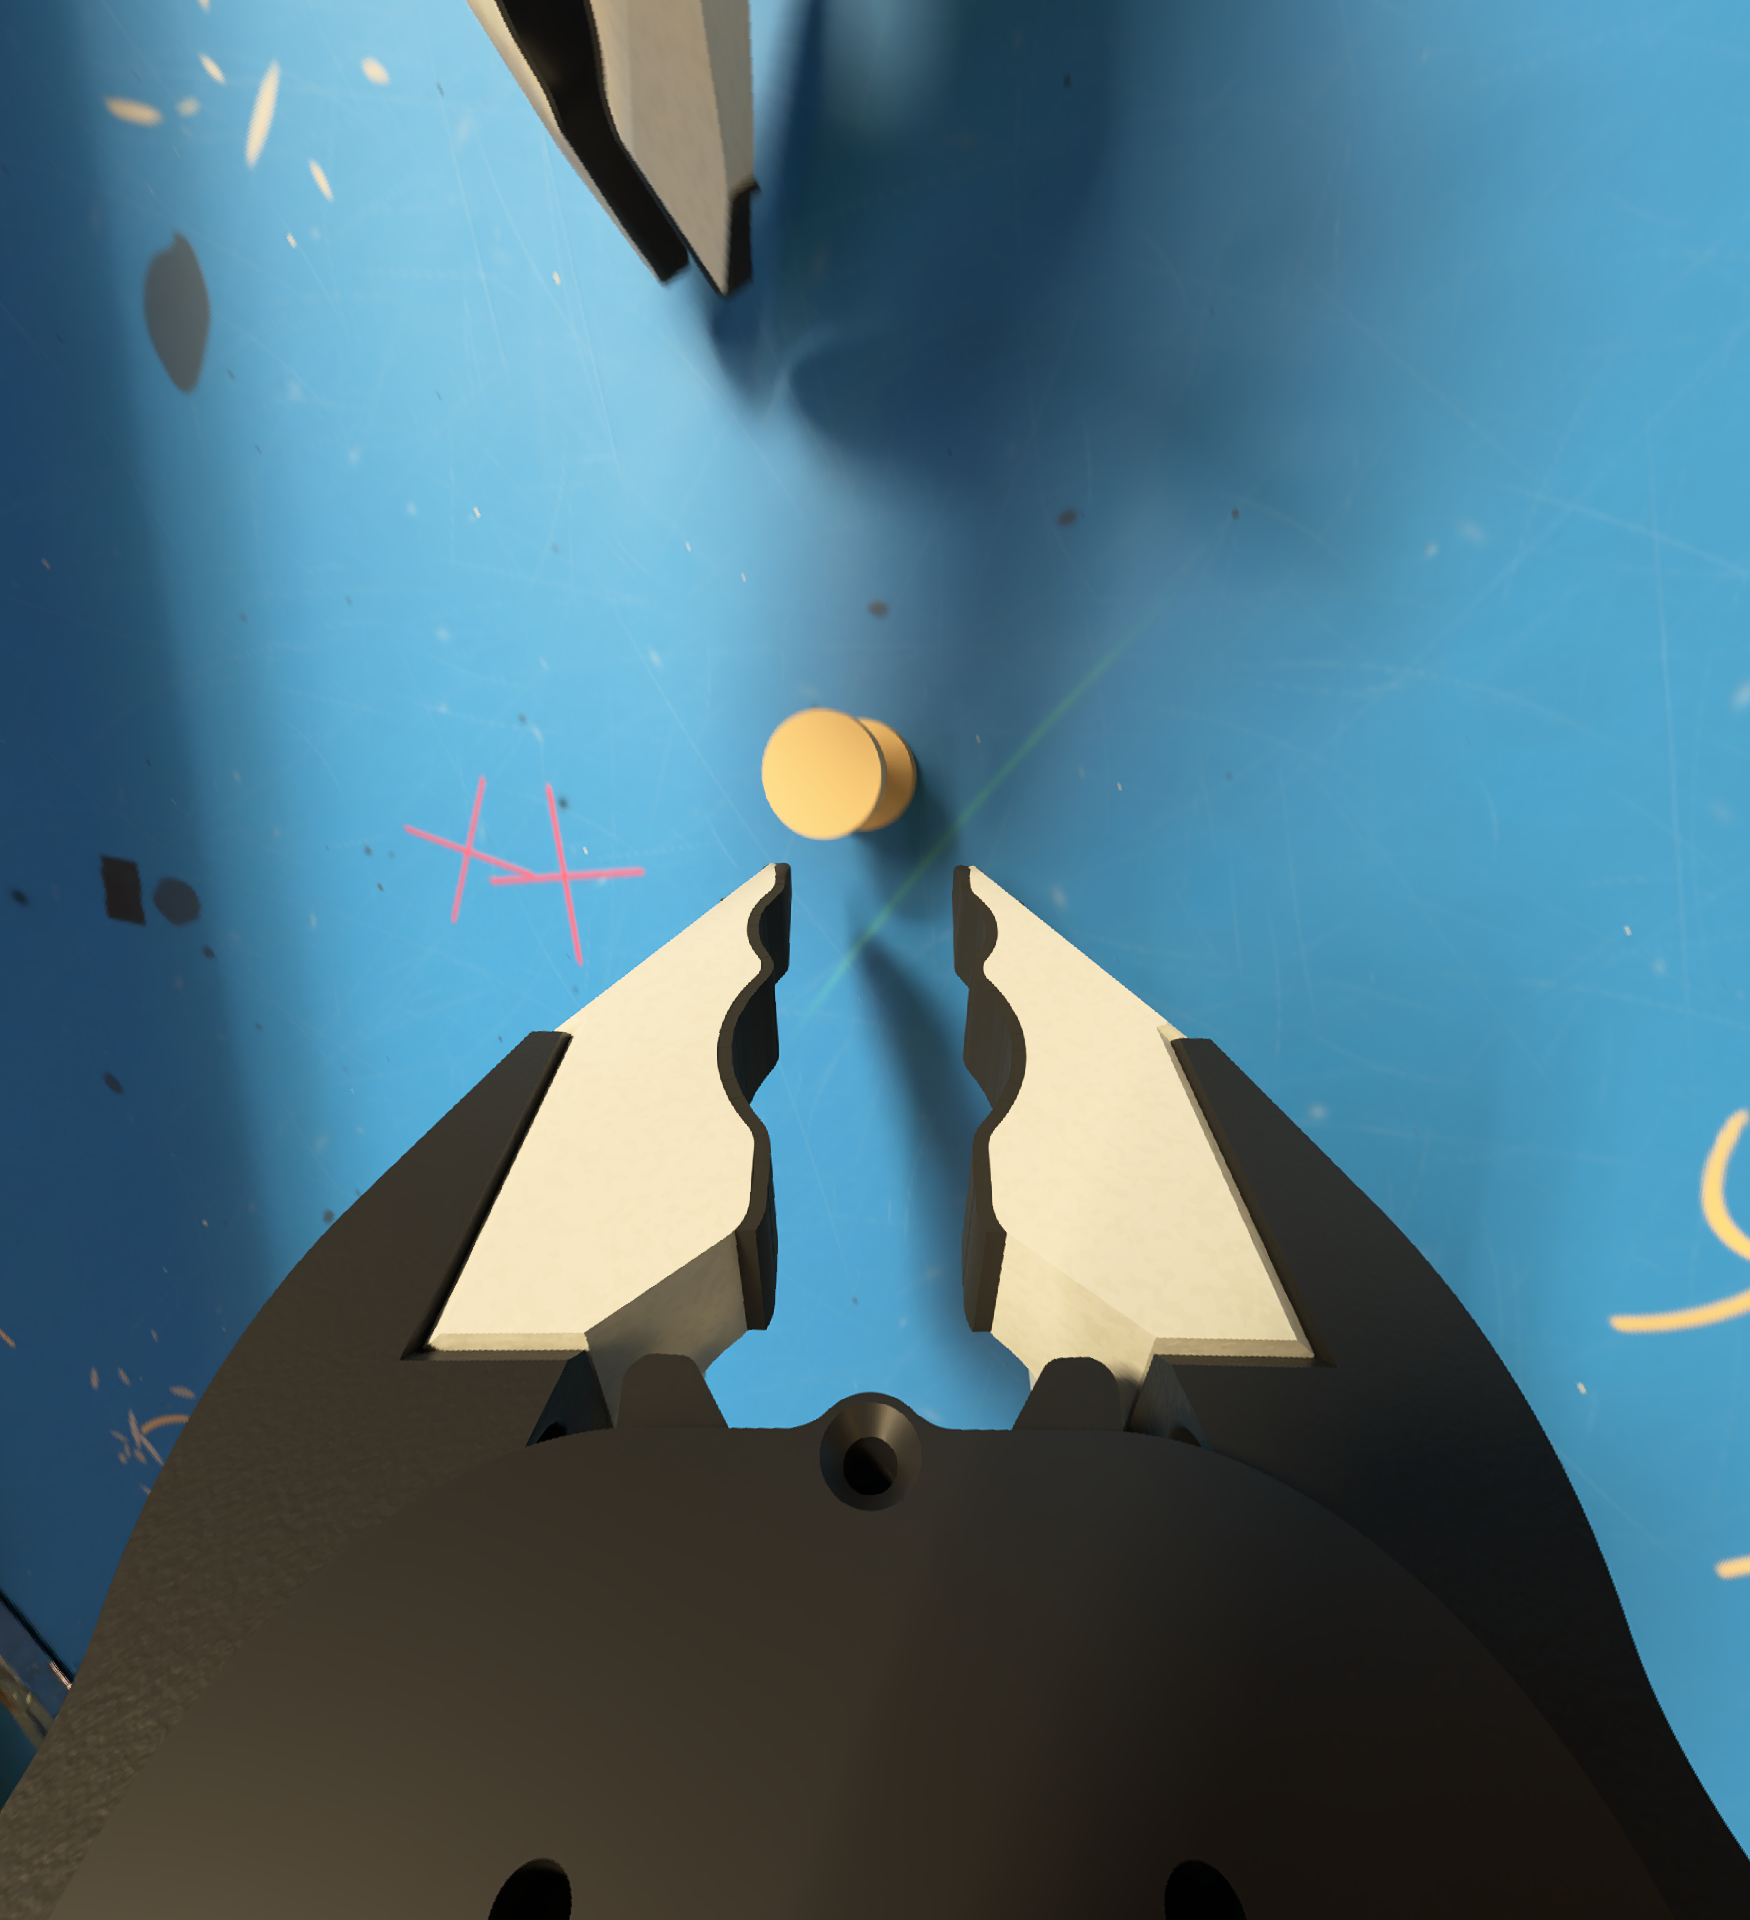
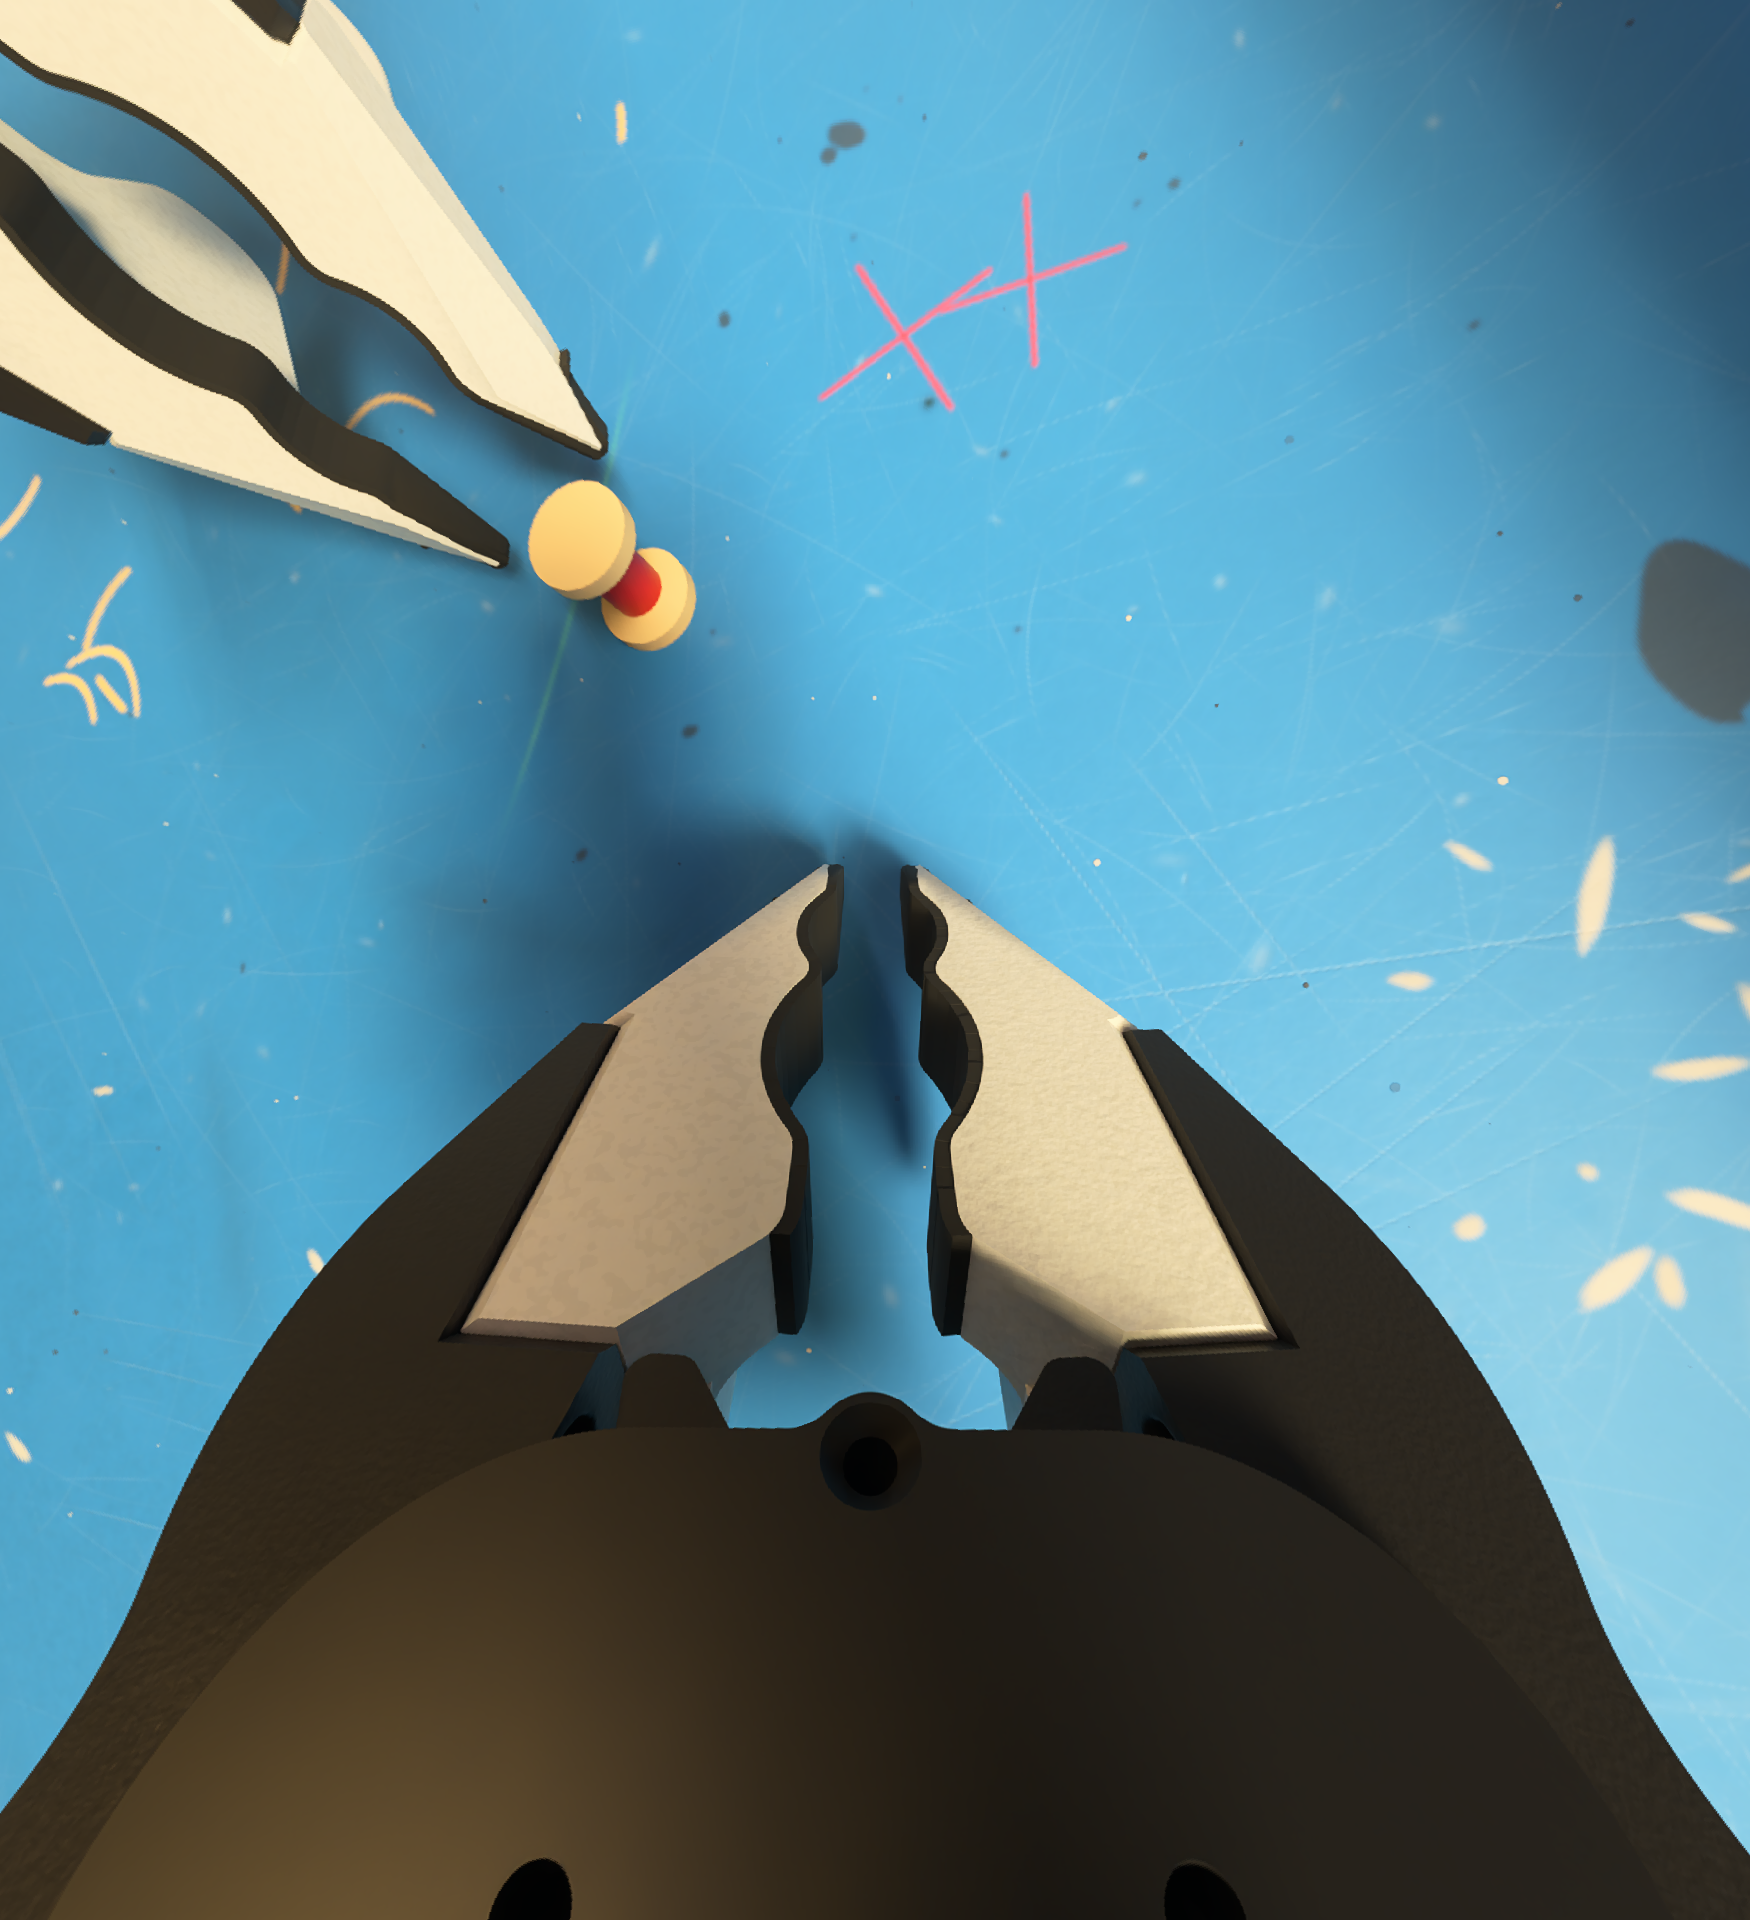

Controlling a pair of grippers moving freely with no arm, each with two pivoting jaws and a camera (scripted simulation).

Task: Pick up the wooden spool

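Left gripper [image 1: 871, 873]: fingers spread apart, holding nothing, tips just short of the spool.
Right gripper [image 2: 871, 873]: fingers nearly closed, holding nothing, well apart from the spool.
Bench [image 1: 1370, 727]: blue, scratched, paint-marked.
Wooden spool [image 1: 835, 774]: lying on its side on the bench, red core.

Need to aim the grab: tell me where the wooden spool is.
The spool lies on its side on the blue table, just ahead of the open left gripper, right of the pink marks.
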